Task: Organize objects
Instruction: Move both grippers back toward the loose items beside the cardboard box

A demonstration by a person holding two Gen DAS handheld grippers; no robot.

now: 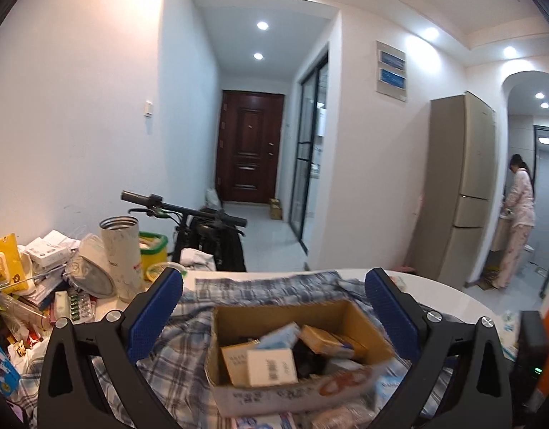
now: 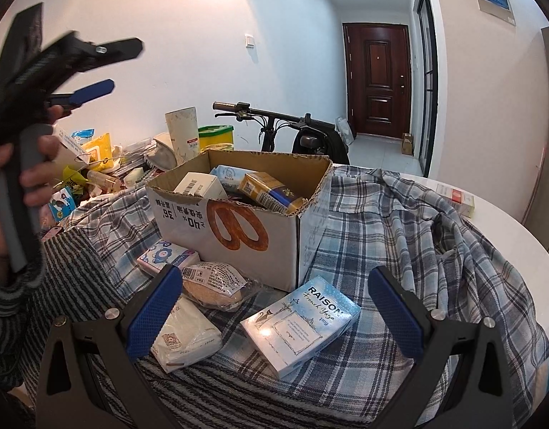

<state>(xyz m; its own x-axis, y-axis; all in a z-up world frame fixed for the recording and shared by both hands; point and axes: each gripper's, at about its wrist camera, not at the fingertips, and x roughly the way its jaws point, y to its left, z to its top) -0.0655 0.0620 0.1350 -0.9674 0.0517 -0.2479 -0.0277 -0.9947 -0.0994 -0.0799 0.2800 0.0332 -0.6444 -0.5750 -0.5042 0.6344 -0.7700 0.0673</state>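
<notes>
An open cardboard box printed with a pretzel stands on a blue plaid shirt spread over the white counter, and it is packed with small cartons, among them a white box and a yellow-and-blue pack. Just in front of the box on the shirt lie a light blue RAISON carton, a wrapped bread roll, a white tissue packet and a small flowered packet. The right hand-held gripper hovers low over these with its jaws spread wide and nothing between them, the RAISON carton lying in the gap below. The left hand-held gripper is raised above the box, gaping wide as well and holding nothing; the right wrist view shows a hand in a striped sleeve gripping its handle. Beyond the box sit a tall white tumbler, a green-lidded tub and a heap of packets. A red-and-white pack lies near the counter's far right edge.
</notes>
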